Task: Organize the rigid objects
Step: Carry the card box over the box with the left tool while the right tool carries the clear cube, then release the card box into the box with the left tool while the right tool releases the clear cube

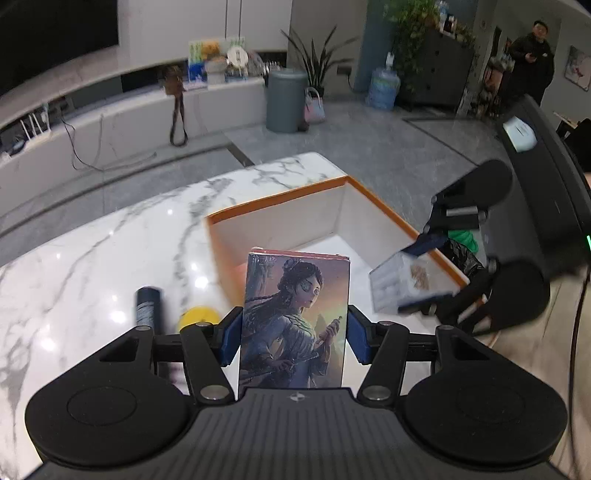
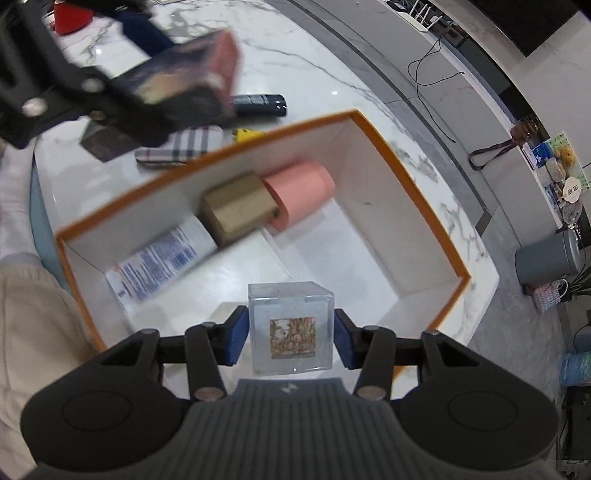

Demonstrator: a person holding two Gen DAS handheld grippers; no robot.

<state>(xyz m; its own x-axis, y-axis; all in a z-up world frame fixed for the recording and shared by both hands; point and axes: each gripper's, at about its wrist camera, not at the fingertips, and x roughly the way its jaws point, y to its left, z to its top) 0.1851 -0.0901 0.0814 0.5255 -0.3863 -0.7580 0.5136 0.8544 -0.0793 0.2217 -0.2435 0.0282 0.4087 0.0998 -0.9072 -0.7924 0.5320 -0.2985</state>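
My left gripper is shut on an illustrated card box, held upright above the marble table near the orange-rimmed open box. My right gripper is shut on a clear plastic cube with a small patterned picture on its face, hanging over the open box. Inside that box lie a pink roll, a tan block and a white labelled can. From the left wrist view the right gripper and the clear cube appear blurred at the box's right rim.
On the marble table lie a dark cylinder and a yellow object. The right wrist view shows a plaid case, a dark card and a red object. A person stands far off; a grey bin stands on the floor.
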